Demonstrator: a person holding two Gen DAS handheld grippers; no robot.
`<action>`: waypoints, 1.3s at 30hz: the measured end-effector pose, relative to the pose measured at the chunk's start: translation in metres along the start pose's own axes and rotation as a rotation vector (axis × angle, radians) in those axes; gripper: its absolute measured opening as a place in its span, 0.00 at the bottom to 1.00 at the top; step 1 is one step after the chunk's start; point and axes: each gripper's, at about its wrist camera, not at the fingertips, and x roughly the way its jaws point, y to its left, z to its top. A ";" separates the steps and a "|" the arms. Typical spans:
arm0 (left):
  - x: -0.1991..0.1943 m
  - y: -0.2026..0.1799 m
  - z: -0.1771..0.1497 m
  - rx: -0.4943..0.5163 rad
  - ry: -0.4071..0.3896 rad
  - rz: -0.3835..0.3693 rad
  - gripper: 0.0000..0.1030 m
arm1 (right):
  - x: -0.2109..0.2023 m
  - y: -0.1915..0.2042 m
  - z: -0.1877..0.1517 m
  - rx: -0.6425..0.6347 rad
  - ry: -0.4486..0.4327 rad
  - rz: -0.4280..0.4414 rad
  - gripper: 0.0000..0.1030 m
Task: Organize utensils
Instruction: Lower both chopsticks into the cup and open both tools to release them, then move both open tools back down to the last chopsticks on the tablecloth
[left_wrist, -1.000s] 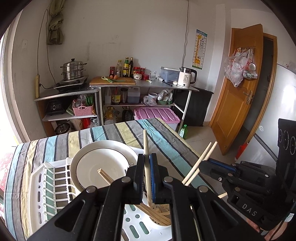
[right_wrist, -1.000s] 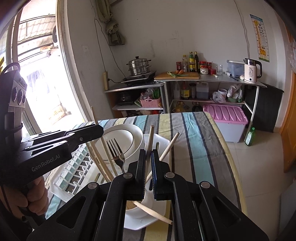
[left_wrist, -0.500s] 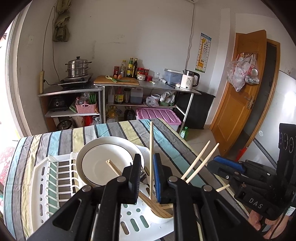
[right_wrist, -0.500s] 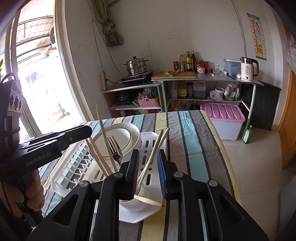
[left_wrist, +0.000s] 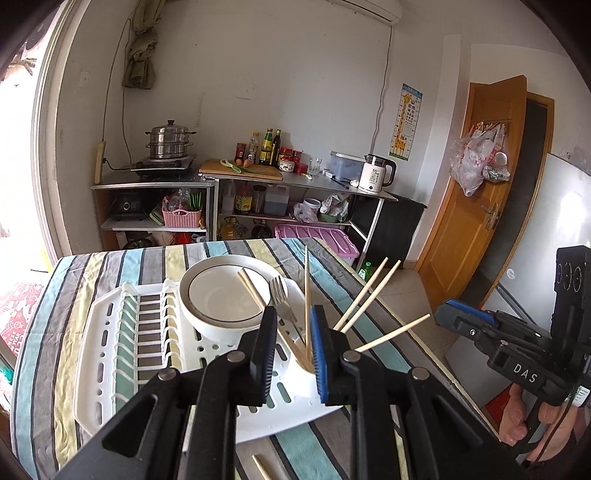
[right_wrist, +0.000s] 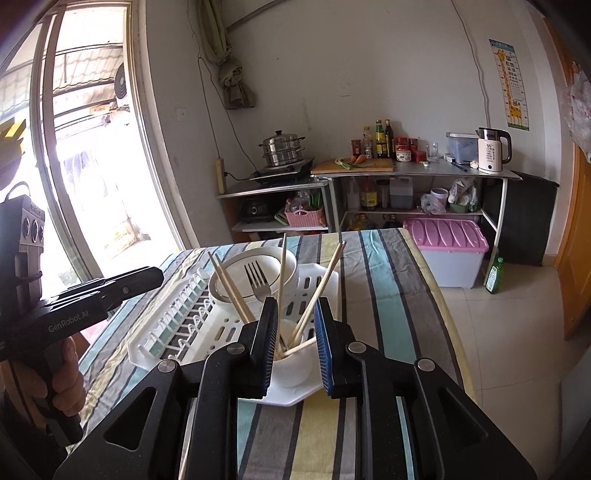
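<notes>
A white utensil cup (left_wrist: 301, 376) (right_wrist: 291, 365) stands at the near corner of a white dish rack (left_wrist: 122, 354) (right_wrist: 177, 336). Several wooden chopsticks (left_wrist: 306, 295) (right_wrist: 321, 288) and a metal fork (left_wrist: 279, 295) (right_wrist: 256, 277) stand in the cup. My left gripper (left_wrist: 293, 350) is open and empty, just behind the cup. My right gripper (right_wrist: 295, 343) is open and empty, above and behind the cup. The right gripper also shows in the left wrist view (left_wrist: 476, 325). The left gripper also shows in the right wrist view (right_wrist: 110, 288). One loose chopstick (left_wrist: 263, 468) lies on the cloth at the near edge.
A white bowl (left_wrist: 225, 295) (right_wrist: 255, 273) leans in the rack. The rack sits on a table with a striped cloth (left_wrist: 62, 295) (right_wrist: 384, 280). Shelves with pots, bottles and a kettle (left_wrist: 376, 179) stand against the far wall. A wooden door (left_wrist: 480, 206) is at right.
Both grippers were shut on a chopstick each. Both have opened and pulled back and up, leaving the chopsticks standing in the cup.
</notes>
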 end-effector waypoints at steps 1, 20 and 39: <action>-0.007 0.001 -0.005 -0.006 -0.006 0.006 0.19 | -0.004 0.003 -0.005 -0.005 0.000 0.004 0.20; -0.099 0.027 -0.130 -0.078 0.036 0.140 0.23 | -0.060 0.058 -0.099 -0.051 0.069 0.082 0.20; -0.103 0.045 -0.177 -0.126 0.122 0.195 0.24 | -0.042 0.086 -0.131 -0.071 0.155 0.127 0.20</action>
